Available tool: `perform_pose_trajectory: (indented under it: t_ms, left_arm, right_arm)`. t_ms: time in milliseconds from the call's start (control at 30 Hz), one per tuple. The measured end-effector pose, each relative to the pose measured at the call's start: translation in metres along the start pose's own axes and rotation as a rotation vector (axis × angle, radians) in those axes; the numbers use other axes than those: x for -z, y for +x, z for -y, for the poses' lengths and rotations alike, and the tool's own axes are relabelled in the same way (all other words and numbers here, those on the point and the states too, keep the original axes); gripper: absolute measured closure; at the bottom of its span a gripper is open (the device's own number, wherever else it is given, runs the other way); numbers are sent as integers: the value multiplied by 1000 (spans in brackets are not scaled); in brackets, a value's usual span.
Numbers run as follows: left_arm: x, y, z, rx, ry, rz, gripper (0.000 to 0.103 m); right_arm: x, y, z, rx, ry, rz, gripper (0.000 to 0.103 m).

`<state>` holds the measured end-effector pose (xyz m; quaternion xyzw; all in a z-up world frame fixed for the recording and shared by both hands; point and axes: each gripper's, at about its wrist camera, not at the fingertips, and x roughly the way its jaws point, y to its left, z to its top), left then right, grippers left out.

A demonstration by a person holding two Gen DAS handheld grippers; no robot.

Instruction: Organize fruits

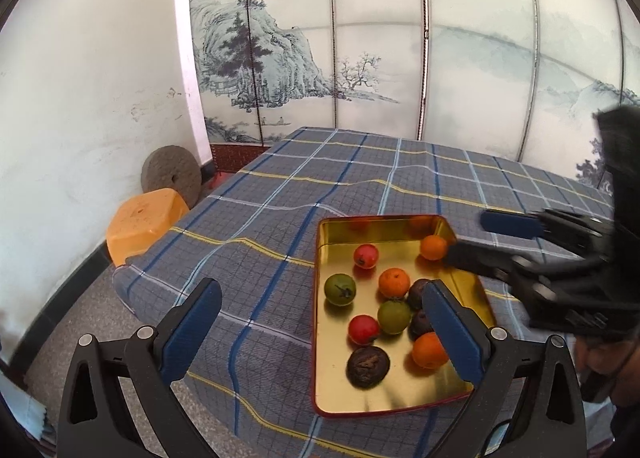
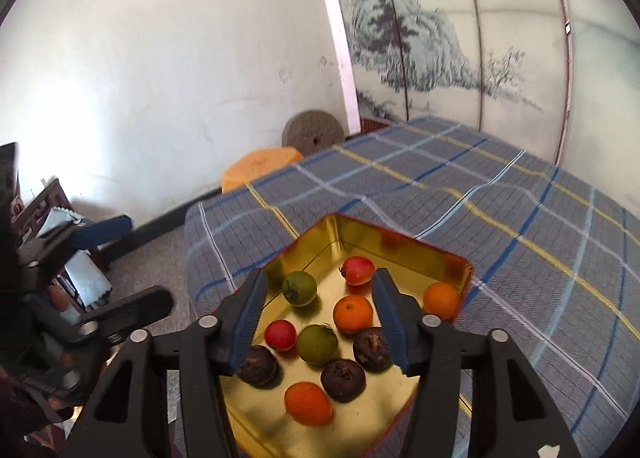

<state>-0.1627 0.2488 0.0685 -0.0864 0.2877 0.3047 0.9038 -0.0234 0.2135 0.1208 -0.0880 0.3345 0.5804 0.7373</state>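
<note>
A shallow rectangular gold-coloured metal tray with a red rim [image 1: 404, 394] is lying on the grey, blue and yellow checked tablecloth [image 1: 280, 218], holding ten small round fruits. The left wrist view is showing all ten: three glossy orange ones, including one [image 1: 433, 247] in the far right corner, two red, two green, and three wrinkled dark brown ones [image 1: 367, 366]. Only this view is catching the right gripper [image 1: 476, 236] reaching in from the right, jaws apart, empty, one finger just beside the corner orange. The right wrist view alone is showing the left gripper [image 2: 140, 262] off the table's left edge, spread wide and empty. An orange plastic stool [image 1: 144, 224] and a round grey millstone [image 1: 172, 176] are standing by the white wall.
</note>
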Motion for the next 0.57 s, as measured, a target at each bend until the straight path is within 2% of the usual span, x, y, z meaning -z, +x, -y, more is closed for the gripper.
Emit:
perform_pose_trajectory:
  t_ms: [67,267,500,567]
  left_arm:
    - [-1,-4,4,20,6,4,0]
    - [-5,-9,14,67,-15,-12,0]
    - [-7,-13,40,49,38,-14,0]
    - [-8,-14,50,36,66,-11,0]
  right_arm:
    - [5,-17,-3,17,-19,27,35]
    - [34,-65,8,78,-16,45,33]
    - [80,-103,75,201,106,0,26]
    - [93,-117,108,277,158,-18,22]
